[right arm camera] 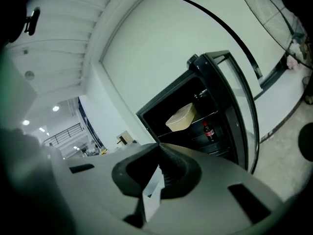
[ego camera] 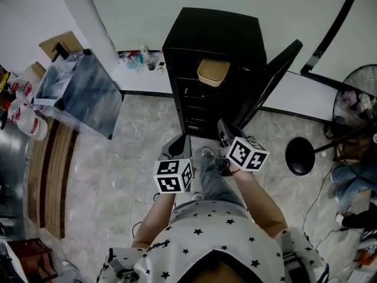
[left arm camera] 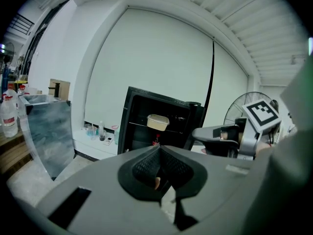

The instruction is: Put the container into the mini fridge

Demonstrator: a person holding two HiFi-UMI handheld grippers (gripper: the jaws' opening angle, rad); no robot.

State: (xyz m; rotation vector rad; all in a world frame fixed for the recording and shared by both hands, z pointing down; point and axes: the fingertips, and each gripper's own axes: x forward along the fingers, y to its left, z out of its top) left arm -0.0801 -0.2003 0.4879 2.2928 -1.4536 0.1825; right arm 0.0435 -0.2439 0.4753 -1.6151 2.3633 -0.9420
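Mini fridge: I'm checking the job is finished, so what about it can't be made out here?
- Lower shelves of the mini fridge: head view, too dark.
- Contents of the container: every view, its walls hide them.
- Label on the bottle: right gripper view, too small.

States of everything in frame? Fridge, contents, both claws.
mini fridge: door open
container: inside, on a shelf
bottle: upright, on the shelf below
left claw: shut, empty
right claw: shut, empty
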